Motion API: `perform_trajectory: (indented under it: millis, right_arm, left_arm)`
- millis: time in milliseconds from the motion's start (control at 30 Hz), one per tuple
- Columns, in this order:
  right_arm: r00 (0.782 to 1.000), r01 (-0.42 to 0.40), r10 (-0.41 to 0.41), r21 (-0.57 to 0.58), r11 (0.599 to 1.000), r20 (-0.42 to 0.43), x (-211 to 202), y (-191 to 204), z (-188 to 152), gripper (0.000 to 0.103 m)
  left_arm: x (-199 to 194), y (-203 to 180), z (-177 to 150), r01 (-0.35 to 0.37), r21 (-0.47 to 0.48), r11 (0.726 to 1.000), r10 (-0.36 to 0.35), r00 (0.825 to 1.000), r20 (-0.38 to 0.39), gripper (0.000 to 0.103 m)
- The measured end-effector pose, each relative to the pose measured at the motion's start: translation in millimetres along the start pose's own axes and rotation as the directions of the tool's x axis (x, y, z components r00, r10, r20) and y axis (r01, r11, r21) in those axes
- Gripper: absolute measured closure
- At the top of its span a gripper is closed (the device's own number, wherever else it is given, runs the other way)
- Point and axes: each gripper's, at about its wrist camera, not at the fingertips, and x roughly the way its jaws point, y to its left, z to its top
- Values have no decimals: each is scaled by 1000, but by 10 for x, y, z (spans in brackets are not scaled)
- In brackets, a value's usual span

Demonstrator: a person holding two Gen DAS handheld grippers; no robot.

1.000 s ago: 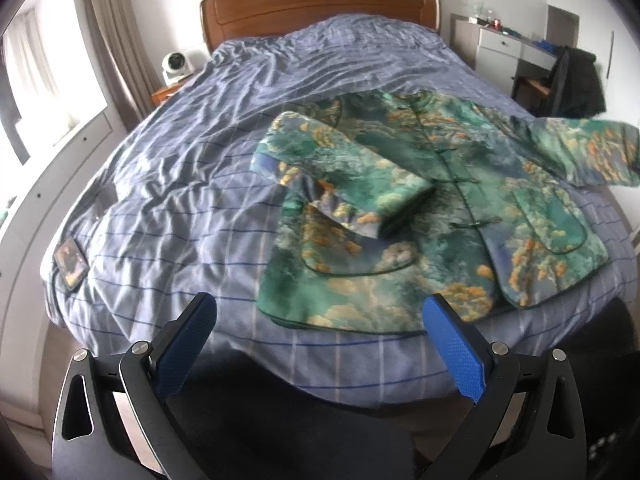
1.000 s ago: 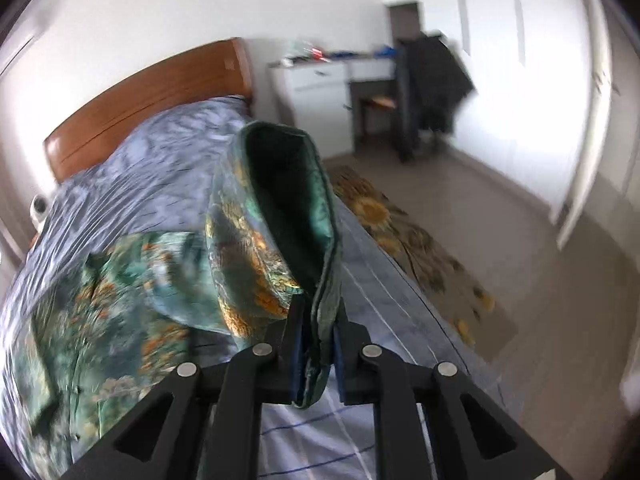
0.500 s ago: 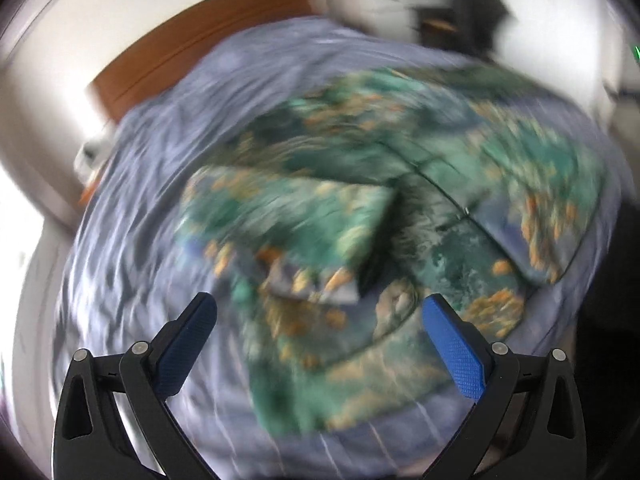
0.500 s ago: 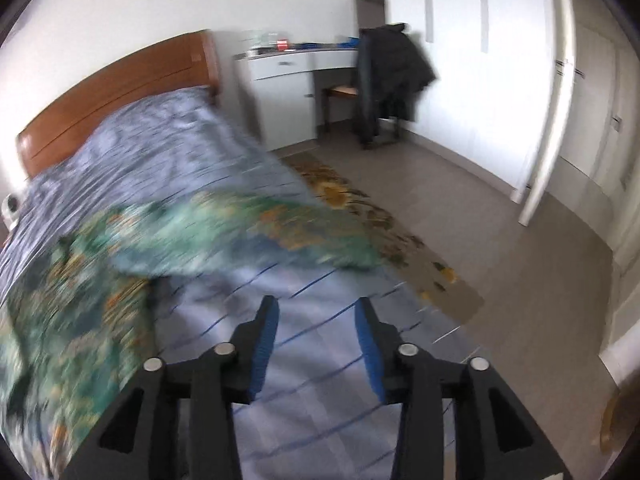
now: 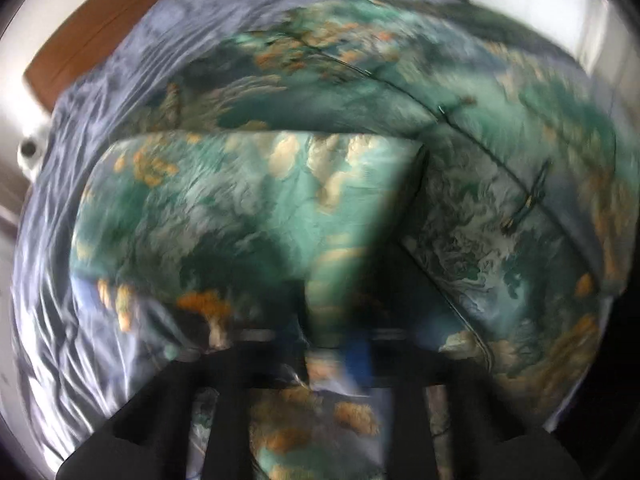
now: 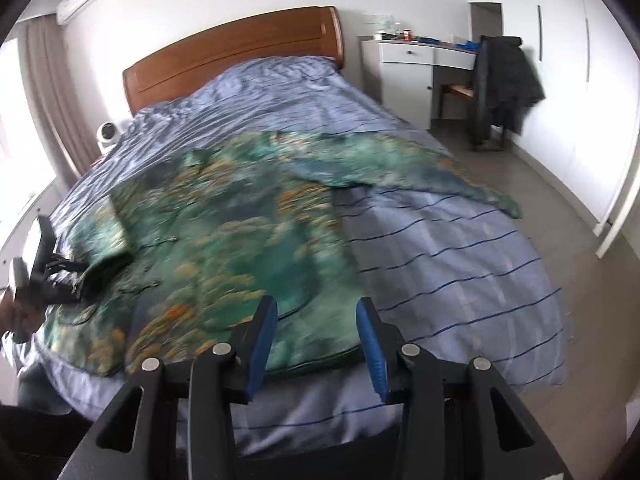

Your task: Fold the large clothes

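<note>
Soft daylight from the left; left wrist view heavily motion-blurred, both fisheye-bent with dark corners.

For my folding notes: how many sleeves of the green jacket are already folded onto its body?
1. The left sleeve lies folded across the jacket near the left gripper. The right sleeve lies spread out on the bed.

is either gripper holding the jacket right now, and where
The right gripper is open and empty. The left gripper looks shut on the jacket near its folded sleeve; blurry.
</note>
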Motion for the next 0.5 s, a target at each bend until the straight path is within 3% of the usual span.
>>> perform_trajectory:
  millis: [133, 300, 400, 500]
  right_arm:
    - [1000, -15, 15, -43, 999, 2, -20, 232, -49, 61]
    - [999, -43, 45, -103, 994, 10, -44, 493, -39, 61]
    - [998, -61, 63, -118, 991, 14, -65, 579, -49, 61]
    - [997, -72, 75, -131, 989, 19, -87, 661, -60, 61]
  left_arm:
    - [-405, 271, -59, -13, -115, 993, 24, 995, 94, 92]
    - [-993, 860, -273, -84, -308, 948, 147, 971, 189, 91]
    - [-1202, 1241, -449, -154, -419, 895, 253, 949, 191, 91]
    - [-1329, 1683, -688, -200, -545, 814, 332, 931, 154, 91]
